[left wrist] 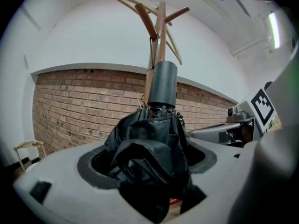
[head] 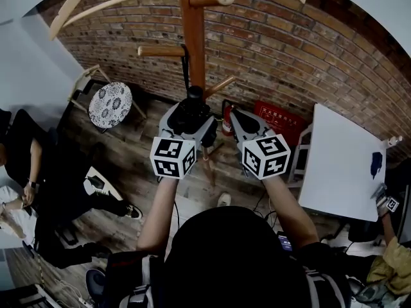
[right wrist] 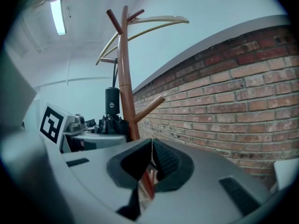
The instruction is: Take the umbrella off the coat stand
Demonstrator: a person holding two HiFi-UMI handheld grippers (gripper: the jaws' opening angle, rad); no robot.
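A black folded umbrella (head: pixel 192 108) hangs beside the wooden coat stand (head: pixel 192 37), its thin strap running up to a side peg (head: pixel 160 51). My left gripper (head: pixel 191 118) is shut on the umbrella's bunched fabric. In the left gripper view the canopy (left wrist: pixel 149 153) fills the space between the jaws of the left gripper (left wrist: pixel 149 161), and the cylindrical handle (left wrist: pixel 162 85) points up along the stand (left wrist: pixel 159 36). My right gripper (head: pixel 244 127) hovers just right of the pole, apart from the umbrella. In its own view the right gripper (right wrist: pixel 152 155) is shut on nothing, with the umbrella (right wrist: pixel 112 112) to its left.
A brick wall (head: pixel 289 50) stands close behind the stand. A round patterned stool (head: pixel 110 105) is at the left, red items (head: pixel 280 122) sit at the wall's foot, and a white board (head: pixel 340 162) lies to the right. People (head: pixel 38 191) sit at the lower left.
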